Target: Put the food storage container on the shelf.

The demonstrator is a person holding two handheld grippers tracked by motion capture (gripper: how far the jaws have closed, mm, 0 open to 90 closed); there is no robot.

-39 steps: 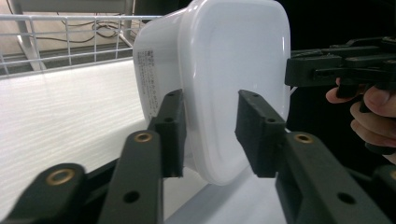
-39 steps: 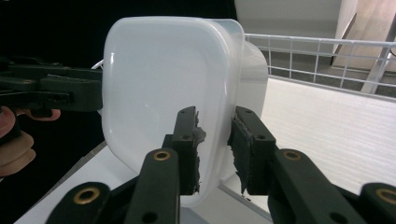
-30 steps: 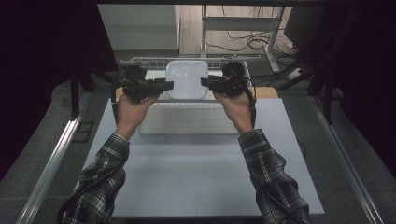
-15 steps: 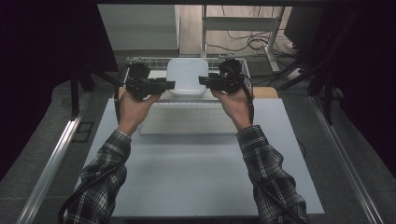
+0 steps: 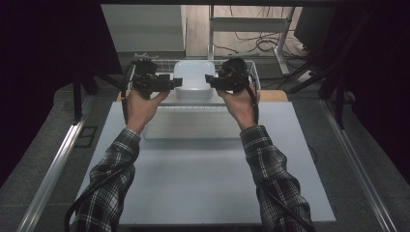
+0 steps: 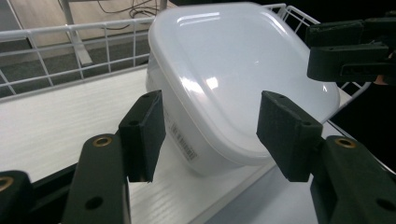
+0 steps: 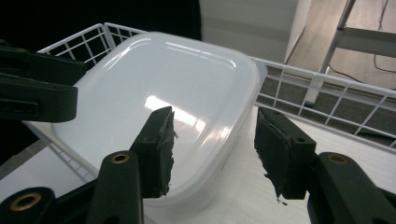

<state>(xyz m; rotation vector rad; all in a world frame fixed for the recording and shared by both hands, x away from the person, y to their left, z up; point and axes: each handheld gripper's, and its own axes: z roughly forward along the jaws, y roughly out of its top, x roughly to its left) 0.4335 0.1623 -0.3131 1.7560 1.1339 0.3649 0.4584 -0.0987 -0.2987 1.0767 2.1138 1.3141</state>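
A white lidded plastic container (image 5: 194,79) stands in a white wire basket (image 5: 251,72) at the table's far edge. My left gripper (image 5: 177,83) points at its left side and my right gripper (image 5: 208,79) at its right side. Both pairs of jaws have just been opening. In the left gripper view the left gripper (image 6: 210,126) is open, with a corner of the container (image 6: 233,79) between the pads, untouched. In the right gripper view the right gripper (image 7: 212,144) is open around the opposite corner of the container (image 7: 163,98), with gaps at both worn pads.
A pale flat rectangular tray (image 5: 191,123) lies on the grey table (image 5: 203,183) just in front of the basket. The basket's wire walls (image 6: 70,46) rise behind the container. Metal rails (image 5: 53,164) run along both sides, and a shelf frame (image 5: 251,24) with cables stands beyond.
Both grippers' jaws have spread away from the container's sides. The hands have shifted slightly toward the far edge. The container has stayed in the basket.
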